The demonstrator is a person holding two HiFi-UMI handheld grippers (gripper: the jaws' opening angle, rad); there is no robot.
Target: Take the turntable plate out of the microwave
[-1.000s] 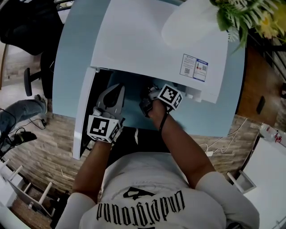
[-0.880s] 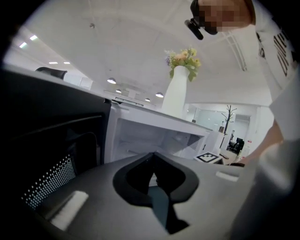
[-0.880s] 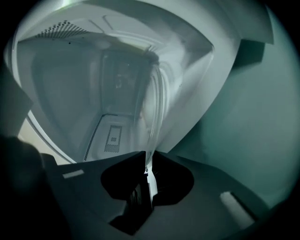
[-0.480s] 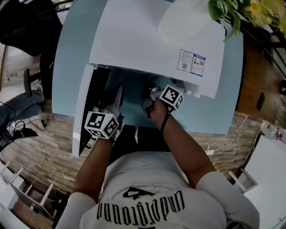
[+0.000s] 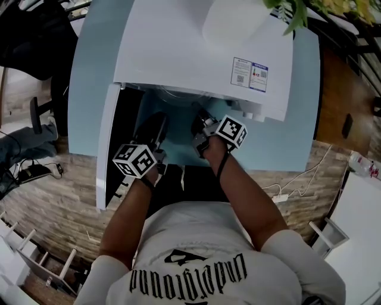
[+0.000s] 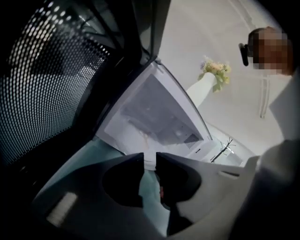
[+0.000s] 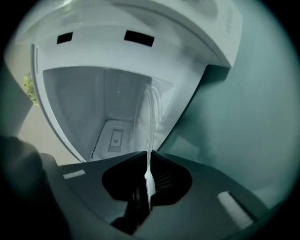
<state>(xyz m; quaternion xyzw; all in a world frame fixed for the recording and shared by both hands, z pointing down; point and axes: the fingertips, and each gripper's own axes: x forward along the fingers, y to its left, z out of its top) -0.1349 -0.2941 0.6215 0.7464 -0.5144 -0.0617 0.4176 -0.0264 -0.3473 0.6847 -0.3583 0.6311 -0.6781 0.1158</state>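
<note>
The microwave (image 5: 190,53) sits mid-desk (image 5: 89,89), its door swung toward the left edge. The turntable plate (image 7: 150,126) stands edge-on at the cavity mouth. The right tongs (image 7: 147,154) are closing on its rim. The left tongs (image 6: 149,159) are parting slightly, with nothing between them. Extraction looks begun, and the next move calls for drawing the plate out steadily. Since a second ago, the left tongs have rolled and sunk.

Under my head camera, the microwave (image 5: 178,47) hides its own cavity beneath its top. The sticker (image 5: 249,74) has print too small to read, and the flowers (image 5: 293,18) are cut off above. In the right gripper view, the turntable plate (image 7: 150,131) is edge-on and blurred.
</note>
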